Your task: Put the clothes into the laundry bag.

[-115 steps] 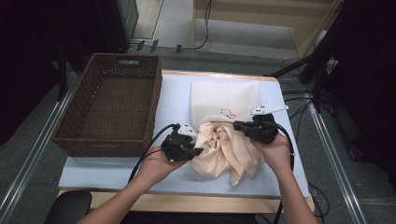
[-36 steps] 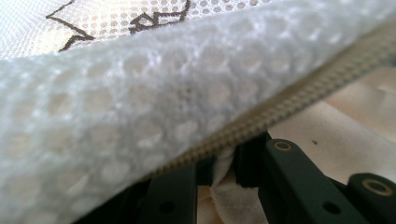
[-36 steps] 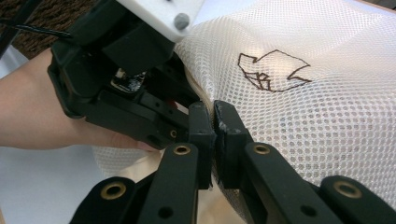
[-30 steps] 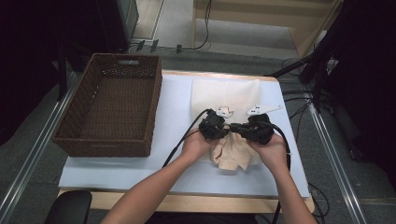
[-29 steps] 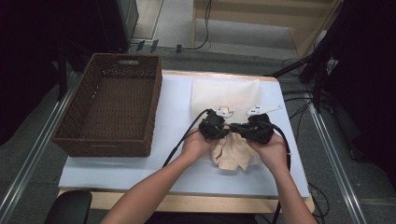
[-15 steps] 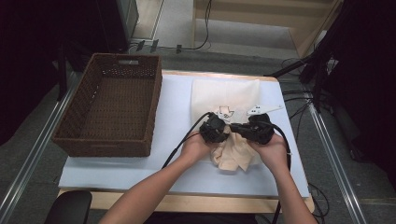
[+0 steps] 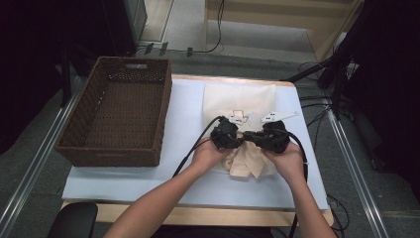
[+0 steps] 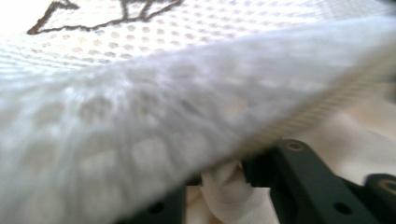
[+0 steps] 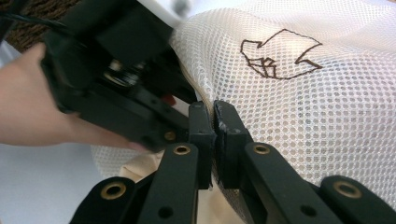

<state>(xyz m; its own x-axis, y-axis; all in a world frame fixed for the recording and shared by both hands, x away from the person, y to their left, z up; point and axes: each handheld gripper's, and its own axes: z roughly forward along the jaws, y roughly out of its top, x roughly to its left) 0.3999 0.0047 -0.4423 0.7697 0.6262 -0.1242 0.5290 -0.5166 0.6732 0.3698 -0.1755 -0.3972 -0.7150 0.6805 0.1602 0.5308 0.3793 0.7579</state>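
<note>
High view: we are holding the left gripper (image 7: 227, 135) and right gripper (image 7: 274, 139) close together over the mesh bag (image 7: 240, 101), right of the wicker basket (image 7: 119, 116).
Left gripper view: mesh bag (image 8: 187, 116) draping across; jaws pinching cream cloth (image 8: 226, 191).
Right gripper view: right gripper (image 9: 214, 122) jaws clamping mesh bag (image 9: 303, 102) edge.

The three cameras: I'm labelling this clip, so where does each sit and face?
High view: above the person's side, facing forward and down on the table; both forearms show.
Left gripper view: on the left gripper, against the mesh bag.
Right gripper view: on the right gripper, jaws pinching the same bag, which both gripper views share.
</note>
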